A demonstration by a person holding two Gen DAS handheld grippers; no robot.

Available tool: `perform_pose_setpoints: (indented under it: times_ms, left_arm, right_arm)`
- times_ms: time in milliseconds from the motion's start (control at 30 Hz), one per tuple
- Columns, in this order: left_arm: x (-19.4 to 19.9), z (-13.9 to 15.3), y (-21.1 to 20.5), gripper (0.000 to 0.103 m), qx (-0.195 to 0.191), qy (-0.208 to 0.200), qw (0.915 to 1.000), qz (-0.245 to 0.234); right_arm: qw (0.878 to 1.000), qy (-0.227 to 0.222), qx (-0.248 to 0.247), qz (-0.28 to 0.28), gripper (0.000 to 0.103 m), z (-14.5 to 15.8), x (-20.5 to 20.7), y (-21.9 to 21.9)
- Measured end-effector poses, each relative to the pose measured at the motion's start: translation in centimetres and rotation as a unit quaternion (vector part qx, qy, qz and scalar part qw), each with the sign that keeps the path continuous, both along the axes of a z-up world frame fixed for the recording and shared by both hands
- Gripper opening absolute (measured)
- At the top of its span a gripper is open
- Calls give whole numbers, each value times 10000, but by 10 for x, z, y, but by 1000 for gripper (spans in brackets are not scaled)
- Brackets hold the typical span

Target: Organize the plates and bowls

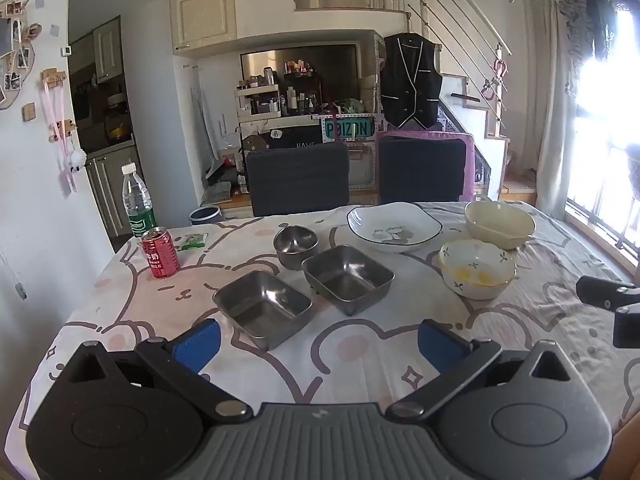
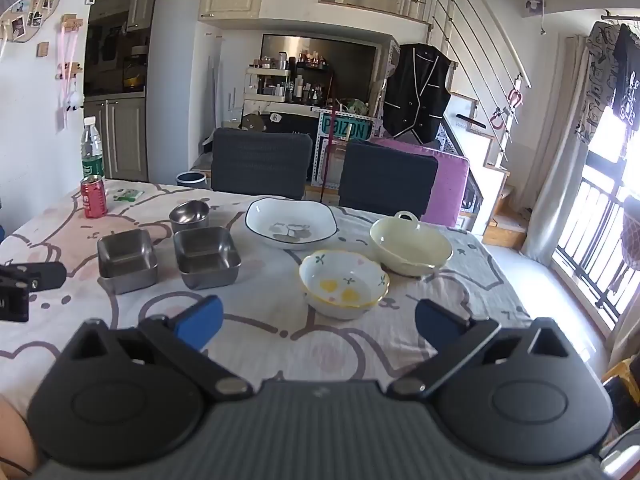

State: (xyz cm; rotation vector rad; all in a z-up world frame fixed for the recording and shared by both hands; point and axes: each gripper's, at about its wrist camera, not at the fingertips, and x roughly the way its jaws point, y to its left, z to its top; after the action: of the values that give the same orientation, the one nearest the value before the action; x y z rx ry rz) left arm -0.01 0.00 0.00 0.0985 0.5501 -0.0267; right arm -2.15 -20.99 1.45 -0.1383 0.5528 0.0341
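Observation:
Two square steel dishes (image 1: 262, 307) (image 1: 347, 278) sit side by side on the table, with a round steel bowl (image 1: 295, 245) behind them. A white dark-rimmed plate (image 1: 394, 227), a cream bowl (image 1: 499, 224) and a flower-patterned bowl (image 1: 476, 268) lie to the right. My left gripper (image 1: 318, 340) is open and empty, just in front of the near steel dish. My right gripper (image 2: 318, 322) is open and empty, just in front of the flower-patterned bowl (image 2: 344, 282). The right wrist view also shows the steel dishes (image 2: 127, 260) (image 2: 207, 256), the plate (image 2: 291, 227) and the cream bowl (image 2: 410, 246).
A red can (image 1: 160, 253), a water bottle (image 1: 137, 200) and a green packet (image 1: 193, 240) stand at the table's far left. Two dark chairs (image 1: 298, 178) (image 1: 422, 168) are at the far edge. The table (image 1: 360, 356) has a cartoon cloth.

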Motion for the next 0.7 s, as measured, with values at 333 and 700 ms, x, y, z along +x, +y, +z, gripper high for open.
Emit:
perform_pose_setpoints:
  times_ms: [333, 700]
  left_arm:
    - [0, 0, 0, 103, -26, 32, 10000, -4]
    - [-1, -2, -10, 103, -37, 30, 10000, 0]
  right_arm:
    - [10000, 12, 4, -5, 103, 0, 0, 0]
    - [10000, 18, 31, 2, 103, -1, 0, -2]
